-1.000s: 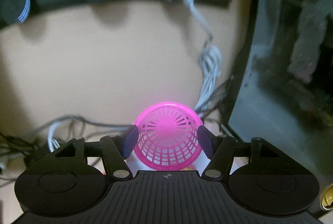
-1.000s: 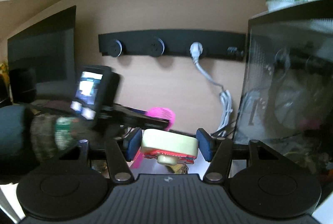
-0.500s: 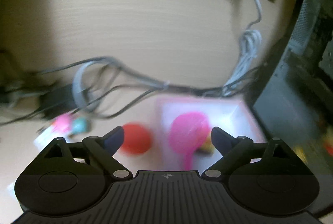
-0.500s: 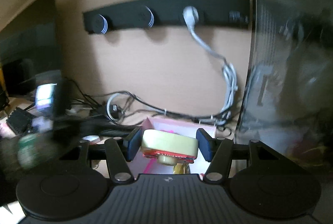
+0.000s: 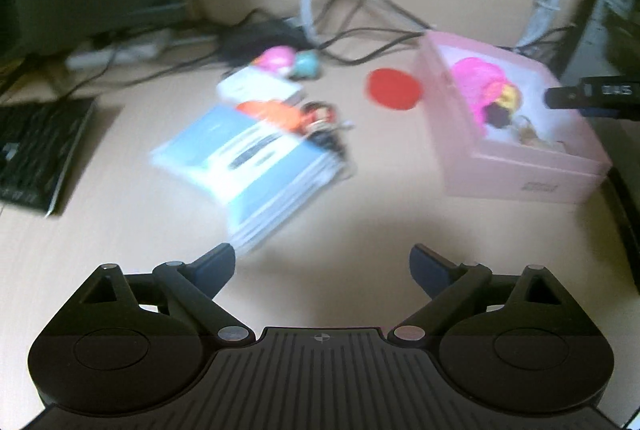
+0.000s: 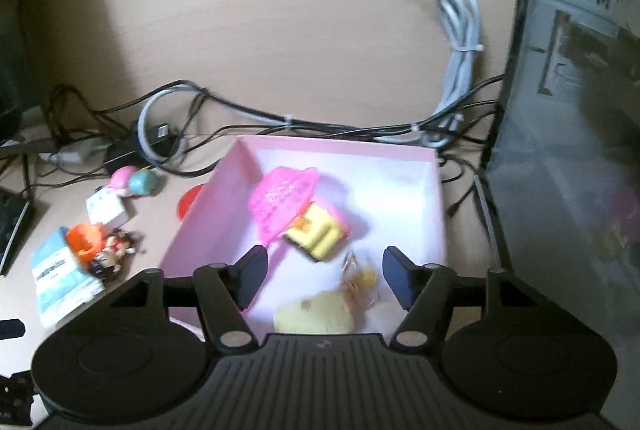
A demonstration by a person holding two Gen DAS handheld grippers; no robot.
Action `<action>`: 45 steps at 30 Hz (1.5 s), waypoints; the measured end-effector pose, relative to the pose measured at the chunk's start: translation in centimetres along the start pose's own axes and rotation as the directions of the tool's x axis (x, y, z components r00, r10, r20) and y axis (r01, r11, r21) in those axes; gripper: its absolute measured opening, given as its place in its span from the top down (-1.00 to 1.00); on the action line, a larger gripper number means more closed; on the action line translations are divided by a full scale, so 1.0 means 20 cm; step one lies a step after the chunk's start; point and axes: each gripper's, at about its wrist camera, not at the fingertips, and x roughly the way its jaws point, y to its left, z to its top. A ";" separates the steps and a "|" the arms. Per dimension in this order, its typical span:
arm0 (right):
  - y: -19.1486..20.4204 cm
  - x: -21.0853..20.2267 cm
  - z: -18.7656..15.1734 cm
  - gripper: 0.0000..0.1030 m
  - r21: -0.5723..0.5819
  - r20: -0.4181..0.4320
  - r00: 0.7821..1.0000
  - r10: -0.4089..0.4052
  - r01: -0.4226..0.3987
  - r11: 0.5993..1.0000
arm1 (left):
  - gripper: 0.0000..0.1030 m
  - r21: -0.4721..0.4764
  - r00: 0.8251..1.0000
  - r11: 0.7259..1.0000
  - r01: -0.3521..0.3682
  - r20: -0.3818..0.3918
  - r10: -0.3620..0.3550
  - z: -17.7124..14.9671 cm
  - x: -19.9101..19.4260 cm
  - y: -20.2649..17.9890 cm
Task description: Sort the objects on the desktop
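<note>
A pink box [image 6: 332, 146] stands on the desk and holds a pink mesh basket [image 6: 282, 200], a yellow block toy [image 6: 316, 232] and a pale yellow round object [image 6: 314, 316]. My right gripper [image 6: 324, 276] is open and empty just above the box's near side. My left gripper [image 5: 322, 266] is open and empty over bare desk, left of the box [image 5: 520, 166]. On the desk lie a blue-white booklet [image 5: 256, 162], an orange toy with figures [image 5: 296, 116], a red disc [image 5: 394, 88] and pink and teal eggs [image 5: 290, 64].
Tangled cables [image 6: 256, 114] run along the wall behind the box. A computer case [image 6: 568, 134] stands right of the box. A keyboard [image 5: 36, 150] lies at the far left. A white card box [image 6: 106, 210] sits near the eggs.
My left gripper let the pink basket into the box, opened and pulled back left. My right gripper moved over the box, opened, and the pale yellow object now lies in the box.
</note>
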 end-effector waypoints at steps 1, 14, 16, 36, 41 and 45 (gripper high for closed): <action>0.03 -0.02 0.01 -0.31 -0.013 0.008 1.000 0.008 -0.008 1.000 | -0.92 -0.015 1.000 1.000 -0.008 -0.003 0.008 -0.01 -0.01 0.03; 0.78 0.48 0.39 0.44 -0.322 -0.098 0.995 -0.035 0.002 0.947 | -0.93 -0.008 0.999 0.999 0.043 0.018 -0.043 -0.18 -0.14 0.24; 0.84 0.69 0.44 0.45 -0.351 -0.128 0.982 -0.142 0.089 0.932 | -0.93 0.015 0.998 0.998 0.061 0.017 -0.061 -0.22 -0.17 0.27; 0.83 0.34 -0.02 0.46 -0.332 -0.287 0.957 -0.047 -0.053 0.942 | -0.94 0.094 0.992 0.990 0.108 0.059 -0.114 -0.17 -0.13 0.33; 0.75 0.00 -0.20 0.23 -0.273 -0.226 0.973 0.043 -0.105 0.956 | -0.94 0.187 0.992 0.981 0.053 0.103 -0.074 -0.05 -0.03 0.25; 0.66 -0.25 -0.28 -0.22 -0.254 -0.080 0.997 0.012 -0.032 0.967 | -0.94 0.245 0.993 0.969 -0.033 0.117 0.004 0.06 0.11 0.21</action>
